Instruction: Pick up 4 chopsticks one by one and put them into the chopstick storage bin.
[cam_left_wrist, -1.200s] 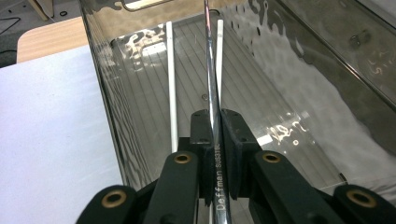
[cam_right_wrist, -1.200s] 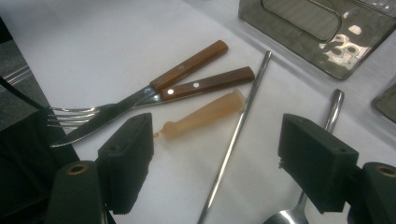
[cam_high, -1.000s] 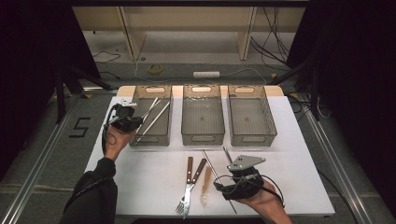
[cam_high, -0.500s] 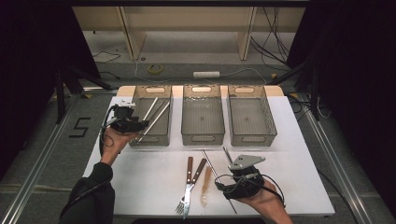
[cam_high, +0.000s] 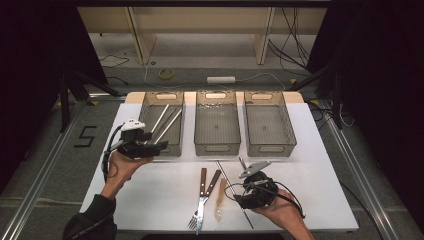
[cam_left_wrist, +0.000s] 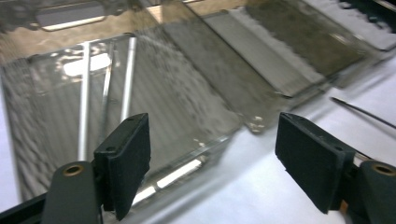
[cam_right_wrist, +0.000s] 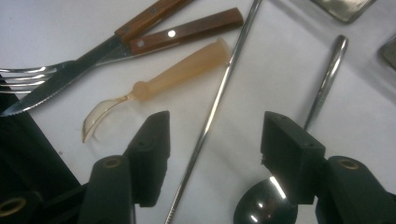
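My left gripper hovers at the near end of the left bin. Its jaws have just been opening and stand open with nothing between them. Thin metal rods lie lengthwise in that bin. My right gripper is low over the table near the front edge. Its jaws have just been closing on either side of a long metal rod, and the pads stay clear of it. A metal spoon lies partly under the right jaw.
A wooden-handled fork and knife lie left of the rod, beside an amber plastic utensil. The middle bin and the right bin stand at the back of the white table.
My left gripper has opened and drawn back toward the table's near side from over the left bin. The right gripper's jaws have narrowed around the rod, and that hand has stayed put.
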